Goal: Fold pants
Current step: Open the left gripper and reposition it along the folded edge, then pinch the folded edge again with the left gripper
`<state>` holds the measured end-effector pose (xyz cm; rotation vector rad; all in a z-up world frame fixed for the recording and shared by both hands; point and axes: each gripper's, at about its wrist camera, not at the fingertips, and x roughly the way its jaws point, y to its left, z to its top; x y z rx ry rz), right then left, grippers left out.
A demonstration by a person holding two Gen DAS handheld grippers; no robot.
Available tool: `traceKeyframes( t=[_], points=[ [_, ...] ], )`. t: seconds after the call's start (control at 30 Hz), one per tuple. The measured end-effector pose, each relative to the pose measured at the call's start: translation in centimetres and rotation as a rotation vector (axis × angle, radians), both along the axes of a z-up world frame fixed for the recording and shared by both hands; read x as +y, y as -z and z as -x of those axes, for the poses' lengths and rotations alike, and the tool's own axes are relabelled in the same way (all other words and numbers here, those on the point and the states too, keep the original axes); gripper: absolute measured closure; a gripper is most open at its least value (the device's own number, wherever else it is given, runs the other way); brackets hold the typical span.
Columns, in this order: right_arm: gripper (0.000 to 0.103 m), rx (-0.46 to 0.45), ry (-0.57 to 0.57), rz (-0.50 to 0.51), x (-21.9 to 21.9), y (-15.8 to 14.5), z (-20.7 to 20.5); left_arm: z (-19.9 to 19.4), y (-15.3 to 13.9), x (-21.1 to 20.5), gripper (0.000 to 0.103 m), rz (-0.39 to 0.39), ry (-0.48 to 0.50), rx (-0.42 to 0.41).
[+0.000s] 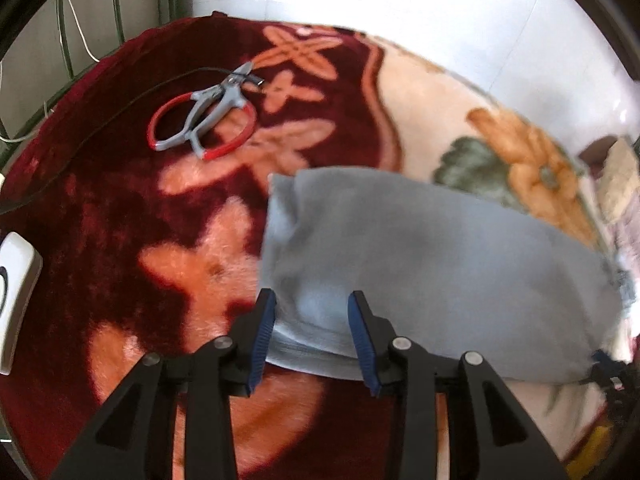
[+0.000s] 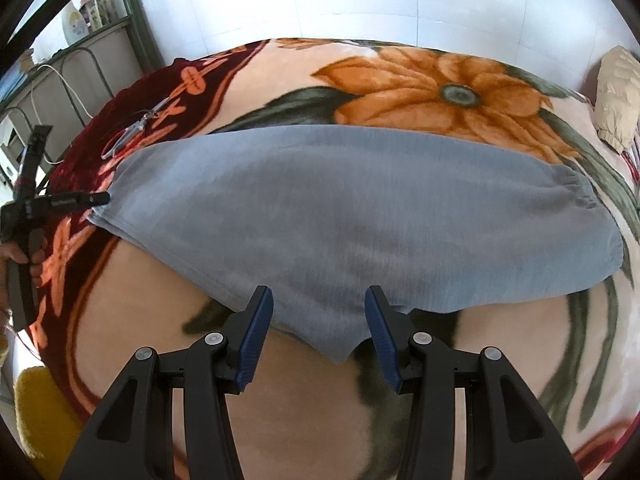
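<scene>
Folded grey fleece pants (image 2: 320,216) lying across the floral plush blanket (image 2: 420,80), near hem between the parted, non-pressing blue pads of the left gripper (image 1: 312,330), a corner between the equally apart right gripper (image 2: 320,326), red-handled pliers (image 1: 204,120) beyond.

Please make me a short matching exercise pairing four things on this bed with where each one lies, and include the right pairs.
Things:
1. grey fleece pants
2. red-handled grey pliers
3. beige quilted cushion
4. large orange flower print

Places:
A. on the dark red part of the blanket
B. at the bed's far right edge in the right wrist view
C. spread across the blanket in front of both grippers
D. on the cream blanket just beyond the pants

Pairs: 1-C, 2-A, 3-B, 4-D
</scene>
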<state>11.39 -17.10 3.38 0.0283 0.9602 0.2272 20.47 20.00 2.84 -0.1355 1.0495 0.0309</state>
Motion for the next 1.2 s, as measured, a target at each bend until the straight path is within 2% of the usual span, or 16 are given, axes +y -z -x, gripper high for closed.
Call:
traceKeyframes(
  t=[0.13, 0.17, 0.2, 0.27, 0.37, 0.47, 0.5, 0.63, 0.77, 0.83, 0.9, 0.93, 1.03, 1.2],
  points=[
    [0.054, -0.002, 0.006, -0.003, -0.1, 0.0, -0.1, -0.1, 1.2, 0.0, 0.066, 0.014, -0.005, 0.011],
    [0.054, -0.001, 0.008, -0.005, -0.1, 0.0, -0.1, 0.0, 1.2, -0.1, 0.084, 0.01, -0.005, 0.002],
    [0.054, -0.002, 0.01, -0.006, -0.1, -0.1, 0.0, 0.3, 1.0, -0.3, 0.091, -0.016, -0.004, -0.013],
    [0.054, -0.007, 0.012, -0.006, -0.2, -0.1, 0.1, 0.7, 0.5, -0.6, 0.093, -0.033, 0.001, -0.031],
    [0.054, -0.014, 0.017, 0.001, -0.3, -0.2, 0.2, 1.6, -0.5, -0.3, 0.095, -0.016, -0.019, -0.048],
    [0.054, -0.015, 0.019, 0.008, -0.5, -0.1, 0.4, 2.0, -0.8, 0.2, 0.097, 0.002, -0.036, -0.039],
    [0.054, -0.011, 0.02, 0.01, -0.6, 0.0, 0.5, 2.1, -0.6, 0.3, 0.097, -0.016, -0.037, -0.031],
    [0.054, 0.003, 0.031, 0.008, -0.9, 0.5, 0.6, 2.5, -0.3, 0.7, 0.097, -0.09, -0.062, -0.03],
    [0.054, 0.004, 0.028, 0.008, -1.0, 0.5, 0.7, 2.8, -0.4, 1.5, 0.096, -0.054, -0.083, -0.03],
    [0.054, 0.007, 0.022, 0.014, -1.0, 0.7, 0.9, 2.9, -0.9, 1.3, 0.089, -0.05, -0.081, -0.047],
    [0.054, 0.009, 0.013, 0.023, -0.8, 0.9, 1.3, 3.1, -1.6, 0.8, 0.072, -0.043, -0.07, -0.07],
    [0.054, 0.009, 0.011, 0.038, -0.6, 1.1, 1.5, 3.0, -1.9, 0.4, 0.069, -0.036, -0.06, -0.079],
    [0.054, 0.014, 0.003, 0.069, 0.0, 1.4, 1.8, 2.7, -2.5, -1.0, 0.065, -0.017, -0.021, -0.108],
    [0.054, 0.004, 0.025, 0.145, 0.1, 1.9, 2.1, 1.2, -1.7, -3.7, 0.063, -0.005, 0.03, -0.096]
  ],
)
